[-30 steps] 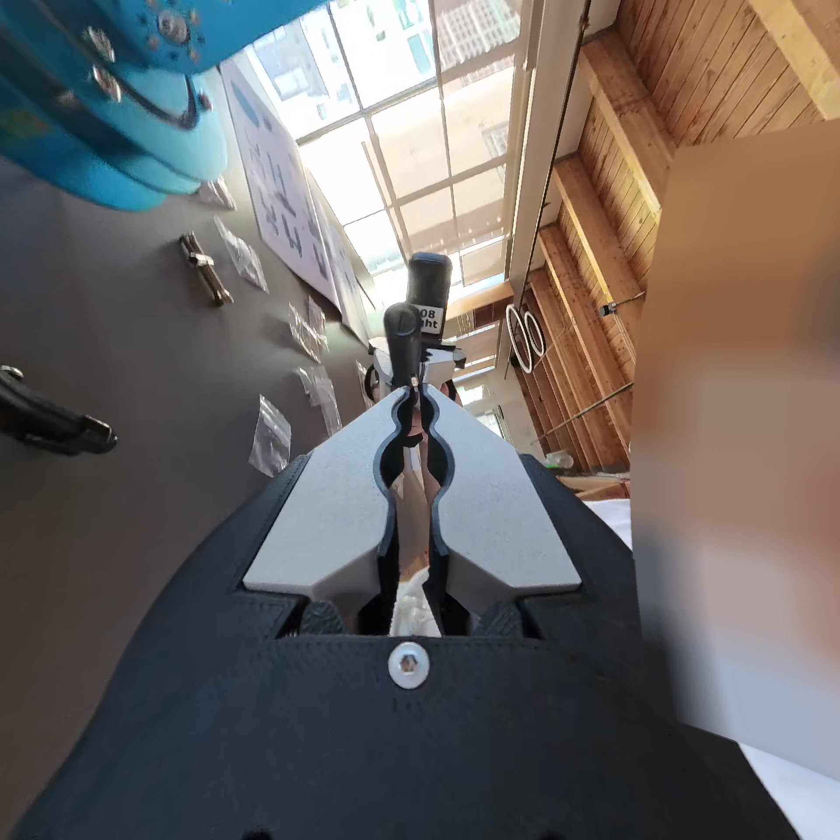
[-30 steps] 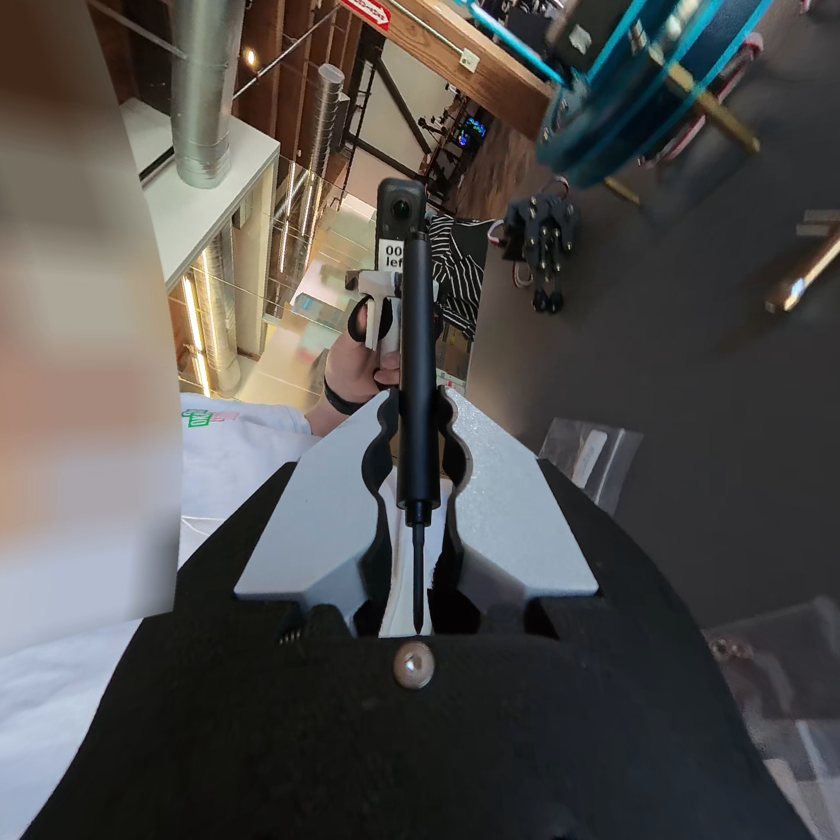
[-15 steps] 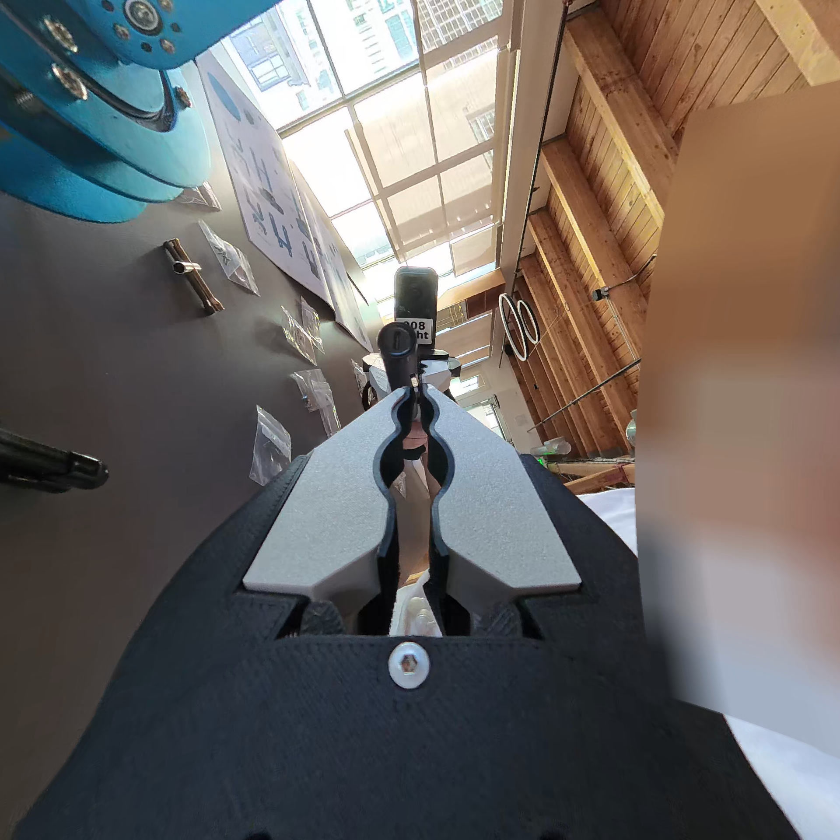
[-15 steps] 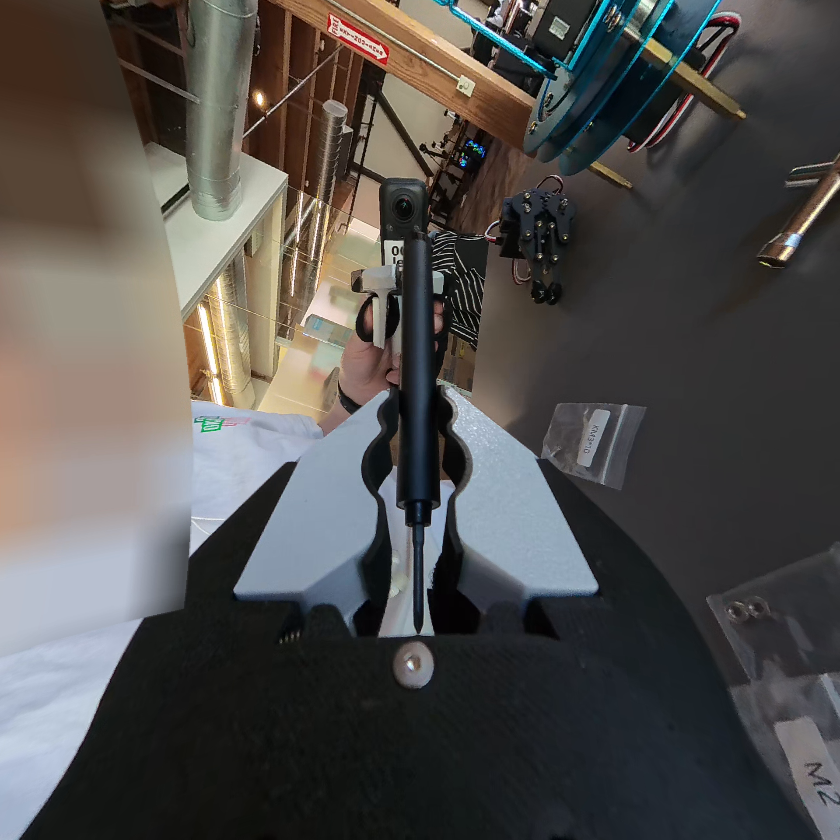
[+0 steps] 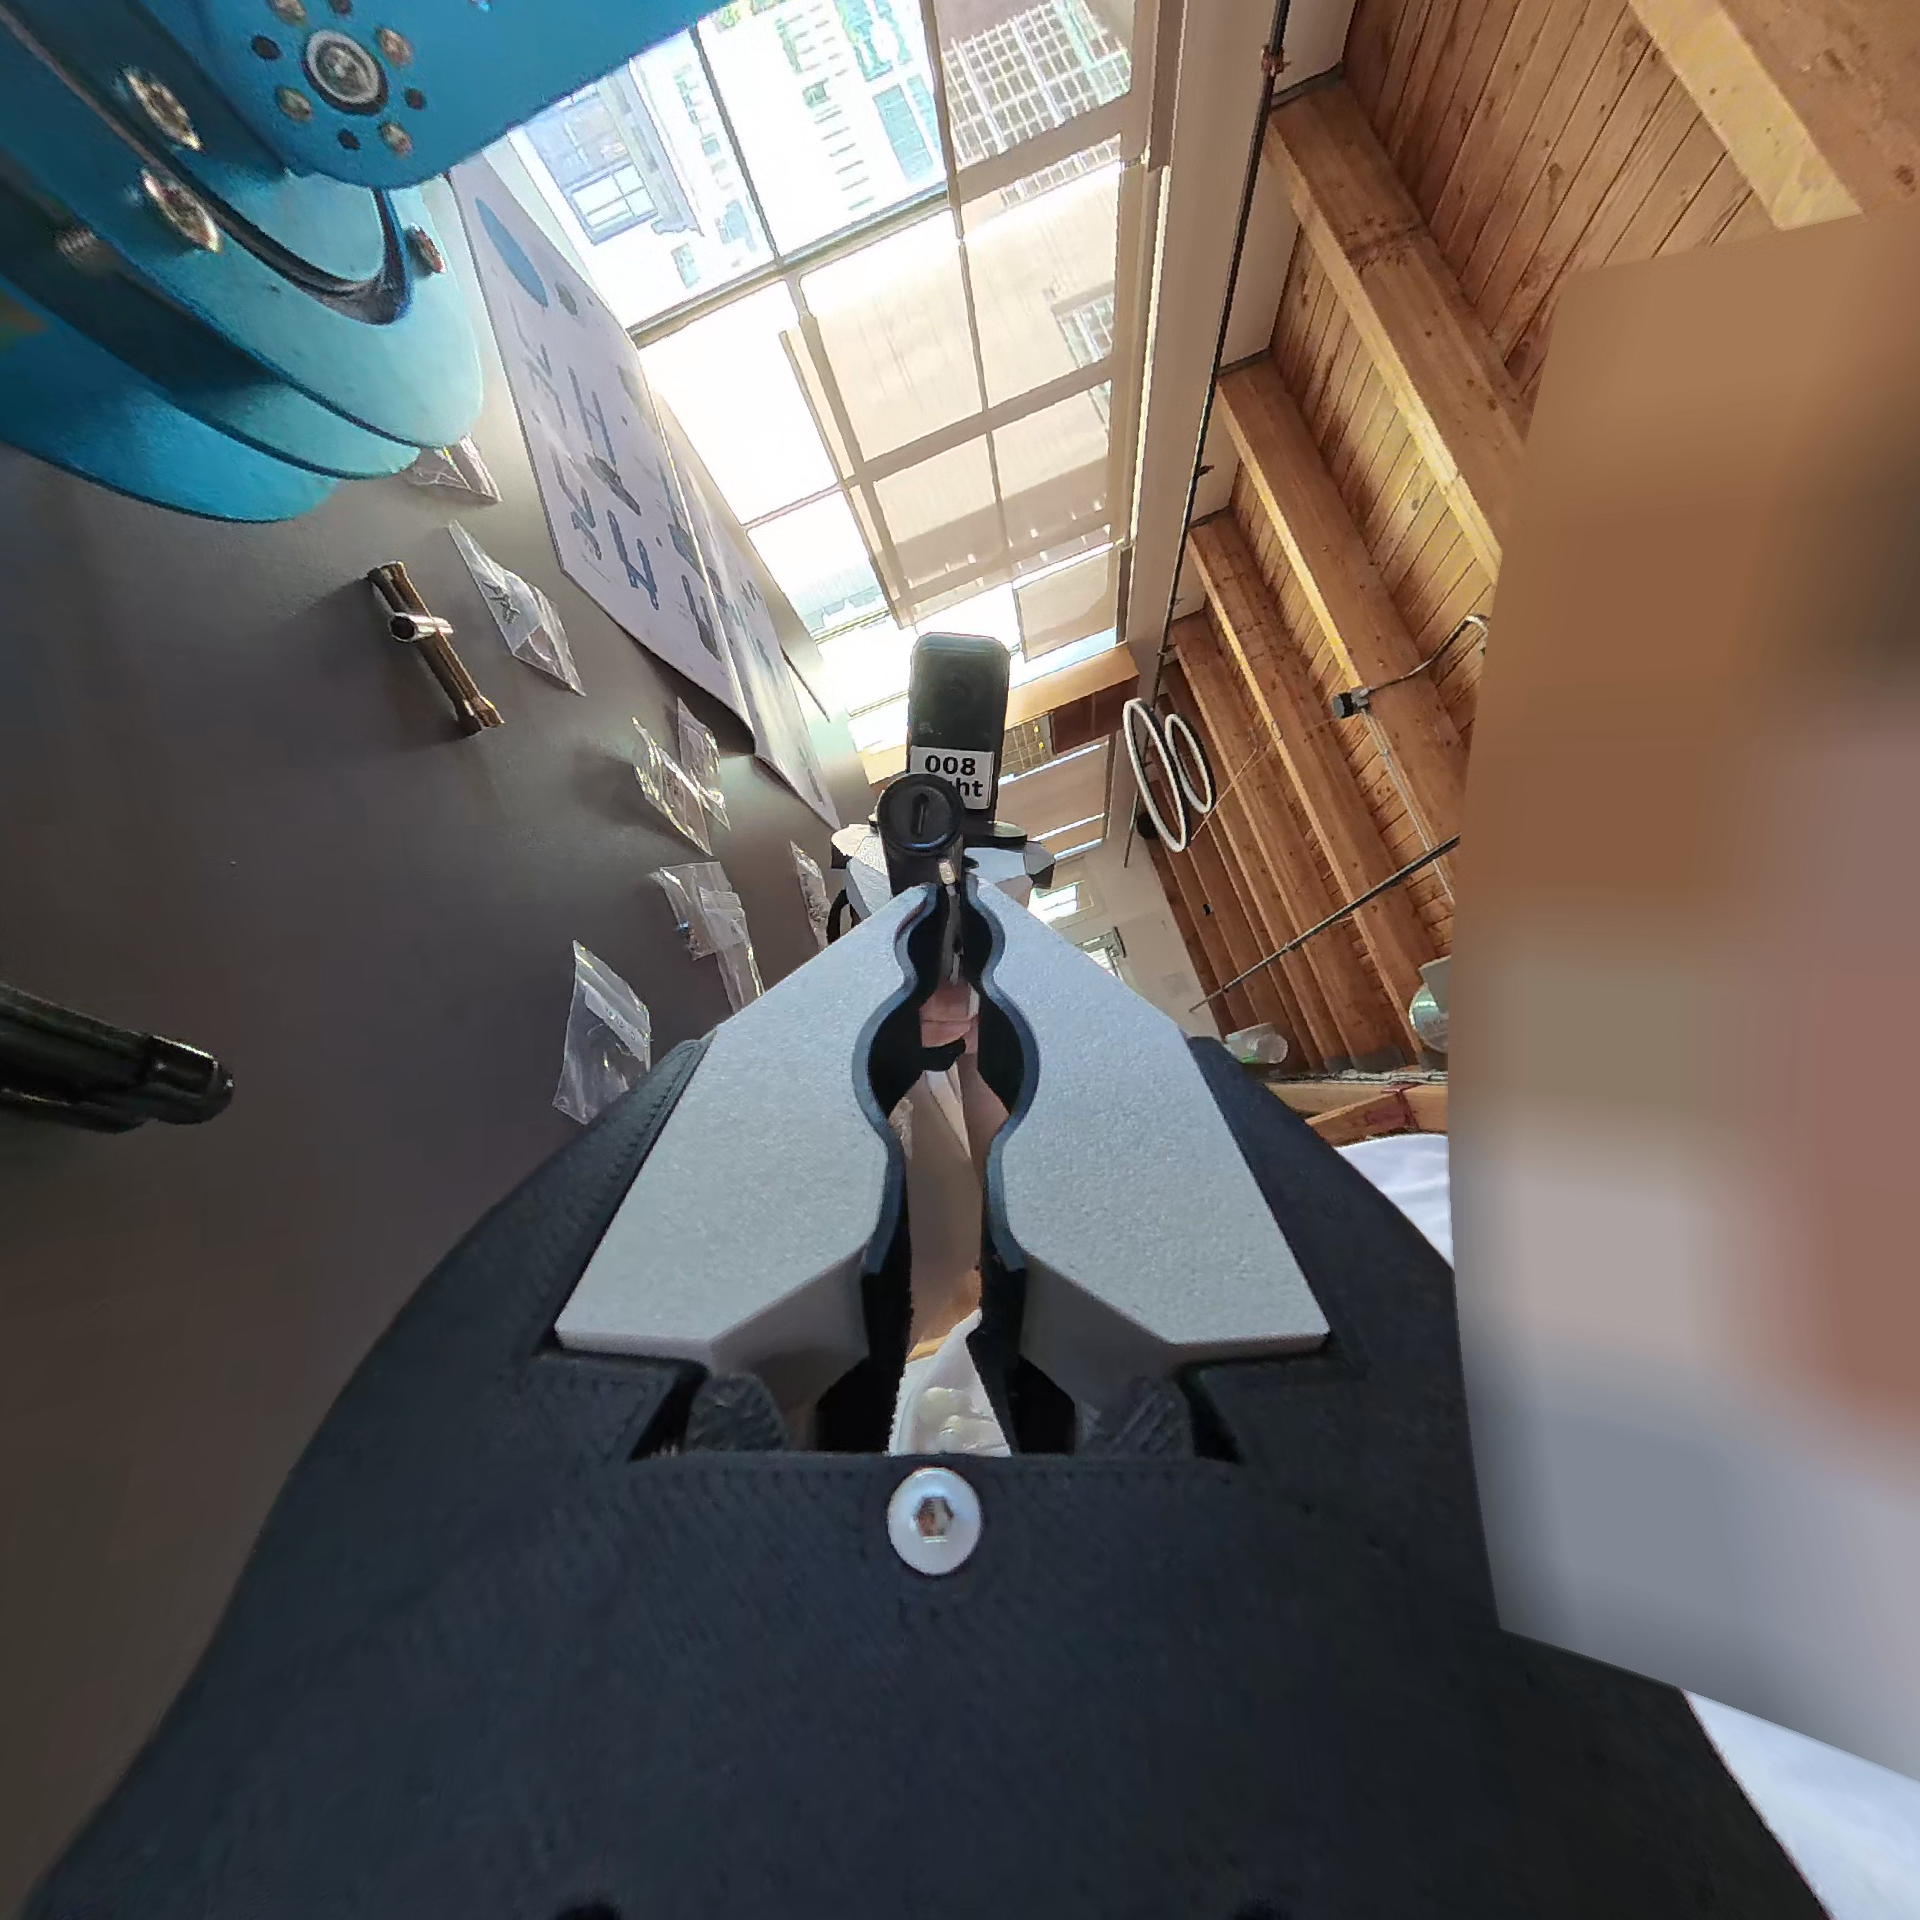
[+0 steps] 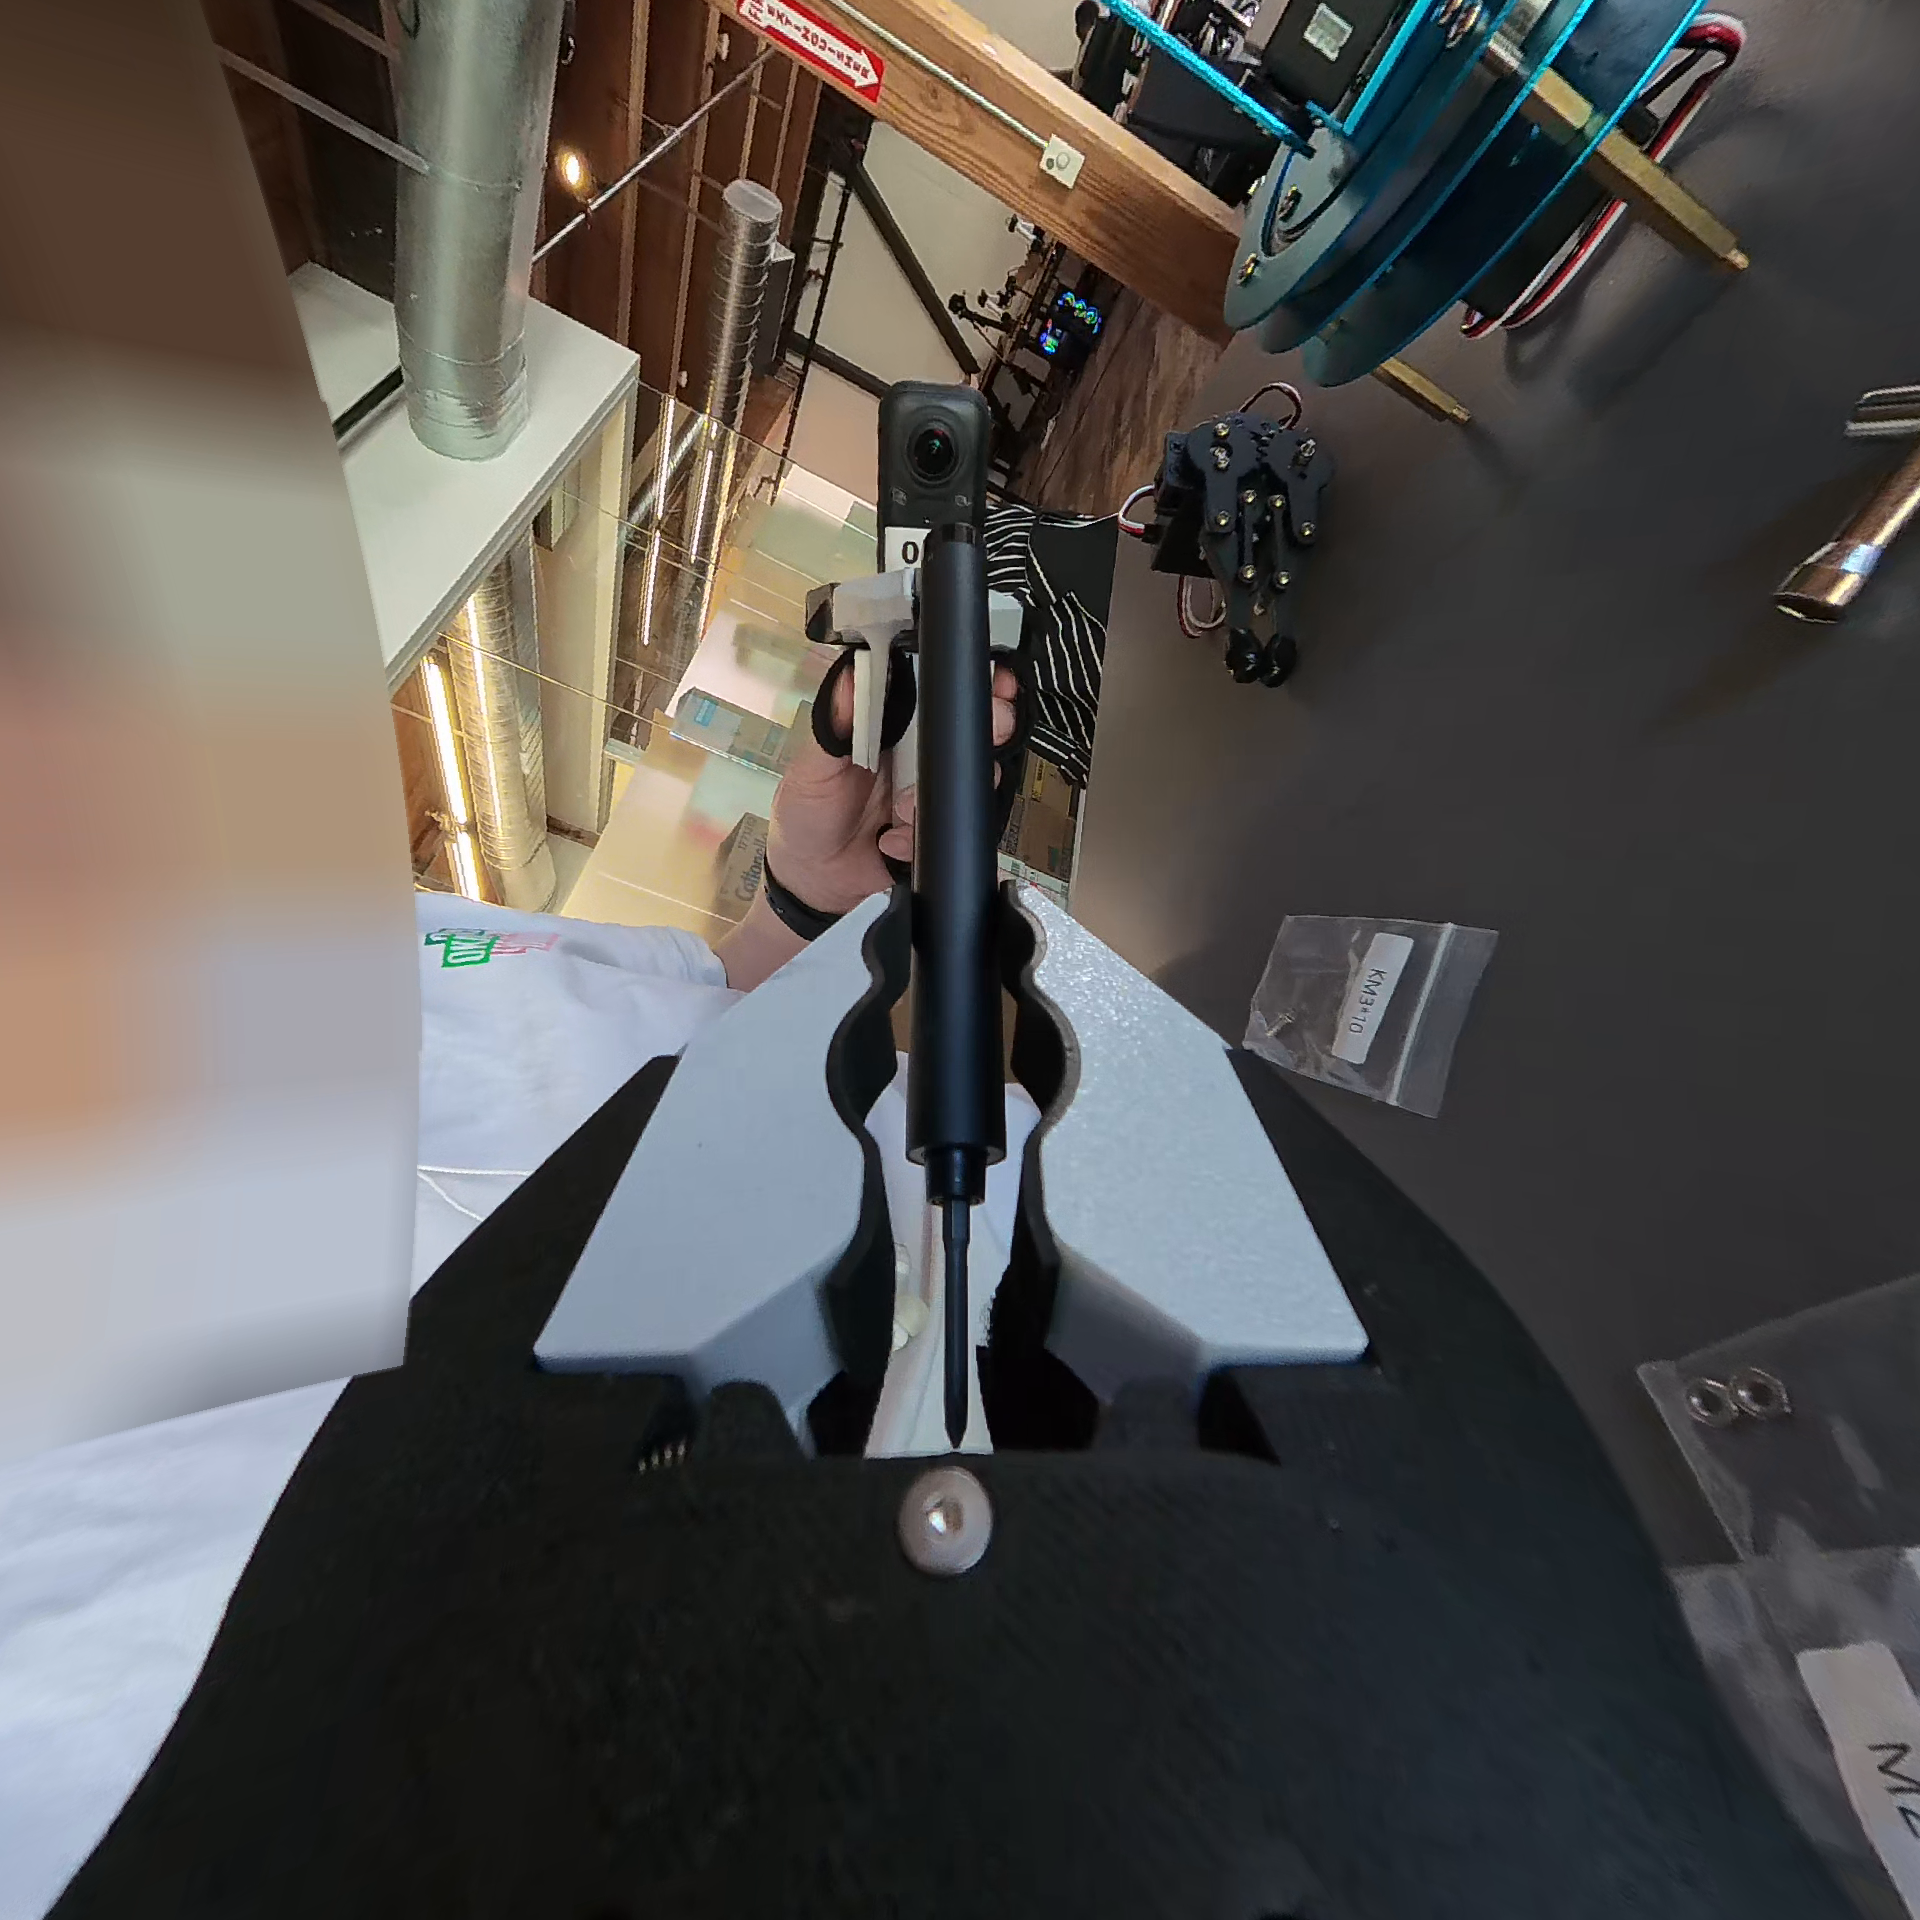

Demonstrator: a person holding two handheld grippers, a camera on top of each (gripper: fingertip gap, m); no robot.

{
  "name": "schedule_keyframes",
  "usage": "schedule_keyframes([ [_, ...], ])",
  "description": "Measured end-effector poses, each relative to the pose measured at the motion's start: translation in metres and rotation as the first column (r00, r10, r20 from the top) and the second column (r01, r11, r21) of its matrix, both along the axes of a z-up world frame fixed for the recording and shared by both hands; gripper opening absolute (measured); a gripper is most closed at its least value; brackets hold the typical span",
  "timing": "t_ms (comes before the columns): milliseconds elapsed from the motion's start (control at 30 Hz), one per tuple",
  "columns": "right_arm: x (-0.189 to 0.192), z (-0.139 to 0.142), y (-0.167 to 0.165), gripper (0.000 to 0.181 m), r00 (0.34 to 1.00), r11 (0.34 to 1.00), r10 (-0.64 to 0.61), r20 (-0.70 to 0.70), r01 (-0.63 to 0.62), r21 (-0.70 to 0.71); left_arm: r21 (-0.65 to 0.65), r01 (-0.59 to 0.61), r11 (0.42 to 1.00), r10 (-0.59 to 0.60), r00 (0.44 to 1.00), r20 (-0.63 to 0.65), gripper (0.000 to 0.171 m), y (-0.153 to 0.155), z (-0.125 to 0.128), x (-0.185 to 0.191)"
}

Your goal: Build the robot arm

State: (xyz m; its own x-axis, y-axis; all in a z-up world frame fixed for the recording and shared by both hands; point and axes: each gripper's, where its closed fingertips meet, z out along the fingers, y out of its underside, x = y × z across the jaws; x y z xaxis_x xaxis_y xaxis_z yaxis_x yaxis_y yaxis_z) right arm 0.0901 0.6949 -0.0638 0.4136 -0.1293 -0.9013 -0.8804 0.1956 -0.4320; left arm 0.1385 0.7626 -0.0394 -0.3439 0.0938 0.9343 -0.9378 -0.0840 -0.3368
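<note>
My right gripper point(image 6: 954, 920) is shut on a black screwdriver point(image 6: 951, 831). It grips the handle, with the bit pointing back toward the wrist camera. The handle's far end reaches the left gripper's white housing point(image 6: 868, 623), which a hand point(image 6: 831, 821) holds. In the left wrist view my left gripper point(image 5: 949, 902) has its jaws together. The screwdriver's round end cap point(image 5: 920, 816) sits just beyond the tips, seen end-on. A tiny pale glint shows at the tips; I cannot tell what it is. Both grippers are above a dark table point(image 5: 260, 935).
A blue disc assembly point(image 6: 1455, 177) with brass standoffs stands on the table and also shows in the left wrist view point(image 5: 208, 312). Also on it are a metal socket wrench point(image 6: 1860, 551), a black claw mechanism point(image 6: 1247, 520), small plastic bags point(image 6: 1371, 1008), printed sheets point(image 5: 613, 488) and a black tool point(image 5: 114, 1070). One gripper's finger ends stand about 9 cm off the other's.
Both grippers have shifted a little. The screwdriver stays in the right gripper. Its end, which reached into the left tips, now sits end-on just beyond them.
</note>
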Motion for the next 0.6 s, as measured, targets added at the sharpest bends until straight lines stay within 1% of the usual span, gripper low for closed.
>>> schedule_keyframes([
  [400, -0.0026, 0.0001, 0.0051, 0.014, 1.0, 1.0, 0.021, 0.012, -0.021, -0.004, 0.007, 0.005, 1.0, -0.005, 1.0, 0.003, 0.002, 0.0008, 0.0004, -0.0027],
  [600, -0.0054, -0.0002, 0.0066, 0.014, 0.999, 0.999, 0.036, 0.029, -0.035, -0.033, 0.011, 0.011, 1.0, -0.011, 1.0, 0.001, 0.003, -0.0001, 0.0005, -0.0039],
])
